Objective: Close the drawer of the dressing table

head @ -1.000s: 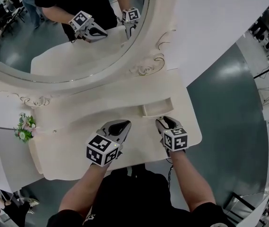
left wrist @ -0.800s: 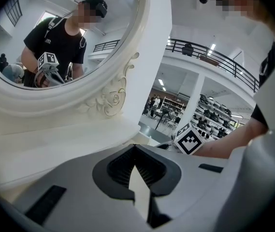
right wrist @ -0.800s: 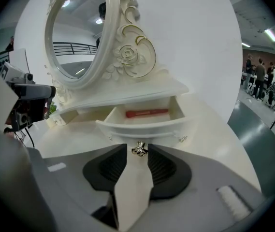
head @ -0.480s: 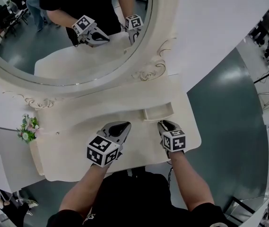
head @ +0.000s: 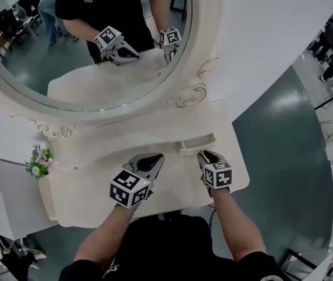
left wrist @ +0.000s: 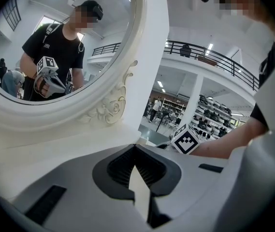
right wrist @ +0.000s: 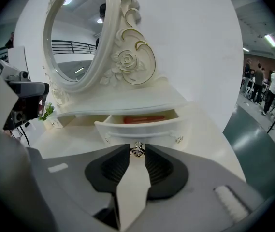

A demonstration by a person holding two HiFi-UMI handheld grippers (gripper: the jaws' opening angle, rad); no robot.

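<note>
The drawer [right wrist: 142,125] stands part open under the mirror's [right wrist: 74,37] right scroll. Its knob [right wrist: 137,150] is pinched between the tips of the right gripper [right wrist: 137,152]. The left gripper [left wrist: 136,149], its jaws pressed together on nothing, is over the table [head: 96,157] below the mirror. Only the right gripper view shows a red thing [right wrist: 143,119] inside the drawer. In the head view the gripper hides the knob. Flowers [head: 37,163] stand below the mirror's left end.

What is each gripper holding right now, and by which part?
The right gripper grips the open drawer by its small metal knob, pinched between the jaw tips. The left gripper holds nothing; its jaws are together.
</note>
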